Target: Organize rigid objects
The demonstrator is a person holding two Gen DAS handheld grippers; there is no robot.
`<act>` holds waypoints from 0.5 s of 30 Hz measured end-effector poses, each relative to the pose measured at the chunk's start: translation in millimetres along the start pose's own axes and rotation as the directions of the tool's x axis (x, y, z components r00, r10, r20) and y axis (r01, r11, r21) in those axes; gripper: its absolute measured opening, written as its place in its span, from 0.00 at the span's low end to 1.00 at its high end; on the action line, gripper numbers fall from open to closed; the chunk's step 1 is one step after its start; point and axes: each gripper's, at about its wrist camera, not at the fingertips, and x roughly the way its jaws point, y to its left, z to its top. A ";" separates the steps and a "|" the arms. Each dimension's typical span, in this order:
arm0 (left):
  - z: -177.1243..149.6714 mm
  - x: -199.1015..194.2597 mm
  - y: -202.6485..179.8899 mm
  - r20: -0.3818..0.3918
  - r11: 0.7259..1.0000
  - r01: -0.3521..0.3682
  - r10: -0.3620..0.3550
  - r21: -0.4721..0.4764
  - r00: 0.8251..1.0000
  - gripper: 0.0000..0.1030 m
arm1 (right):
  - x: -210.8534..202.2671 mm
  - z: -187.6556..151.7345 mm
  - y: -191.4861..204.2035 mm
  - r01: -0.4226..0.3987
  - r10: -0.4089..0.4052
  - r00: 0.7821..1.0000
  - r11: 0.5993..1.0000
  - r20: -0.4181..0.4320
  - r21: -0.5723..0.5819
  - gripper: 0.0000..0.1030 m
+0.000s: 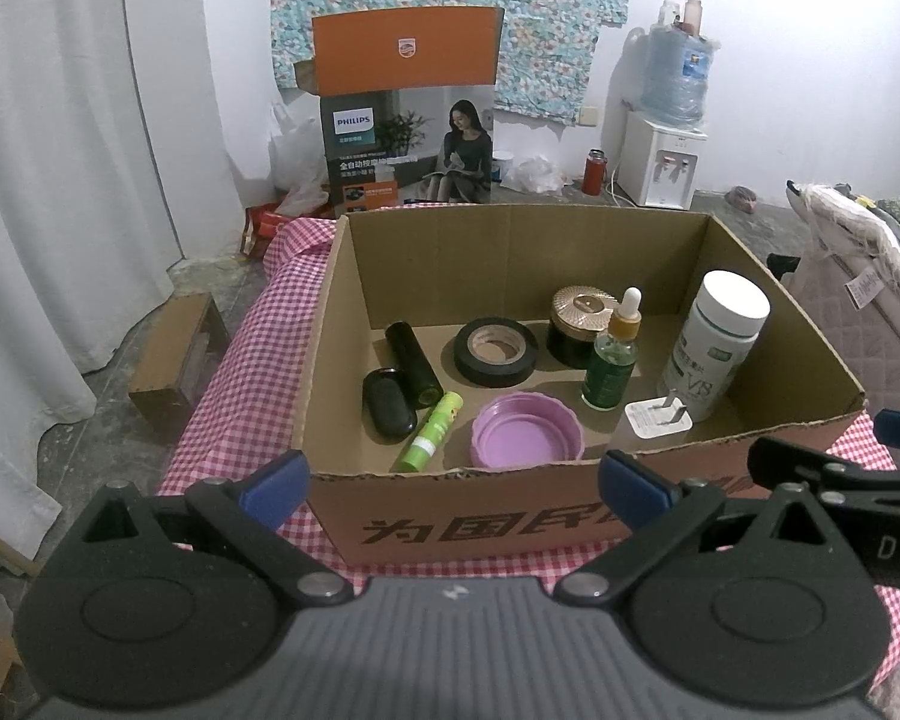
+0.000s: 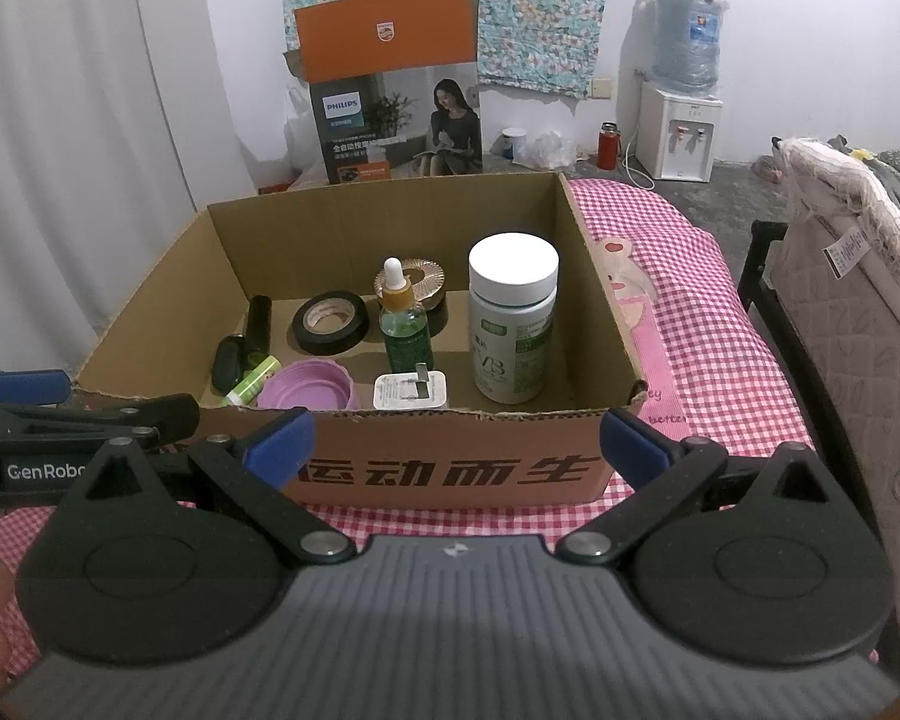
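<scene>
An open cardboard box (image 1: 510, 516) (image 2: 450, 471) sits on a pink checked cloth. Inside it lie a black tape roll (image 1: 495, 351) (image 2: 329, 321), a purple lid (image 1: 528, 432) (image 2: 309, 387), a green tube (image 1: 431, 432), a black tube (image 1: 413, 365), a black oval case (image 1: 389, 403), a green dropper bottle (image 1: 613, 354) (image 2: 405, 324), a gold-lidded jar (image 1: 579, 324), a white supplement bottle (image 1: 717, 342) (image 2: 513, 318) and a white charger plug (image 1: 657, 417) (image 2: 411, 391). My left gripper (image 1: 450, 480) and right gripper (image 2: 456, 438) are open and empty, just short of the box's near wall.
The pink checked cloth (image 2: 690, 312) covers the table. A Philips carton (image 1: 405, 108) stands behind it. A water dispenser (image 1: 666, 162) is at the back right, a white curtain (image 1: 60, 180) on the left, and a padded chair (image 2: 840, 300) on the right.
</scene>
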 end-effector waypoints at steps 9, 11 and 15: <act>0.2 0.3 0.5 0.002 1.000 -0.002 0.002 0.000 1.000 1.00 | -0.9 0.5 0.5 0.000 0.000 1.000 1.000 0.002 -0.001 0.99; 0.3 -0.3 -1.3 0.003 1.000 -0.005 0.005 -0.002 1.000 1.00 | -1.0 0.7 0.2 -0.001 0.001 1.000 1.000 0.000 -0.001 0.99; 0.5 -0.2 -0.7 0.002 1.000 -0.005 0.005 -0.002 1.000 1.00 | -0.9 0.7 0.1 -0.001 0.001 1.000 1.000 0.000 -0.002 0.99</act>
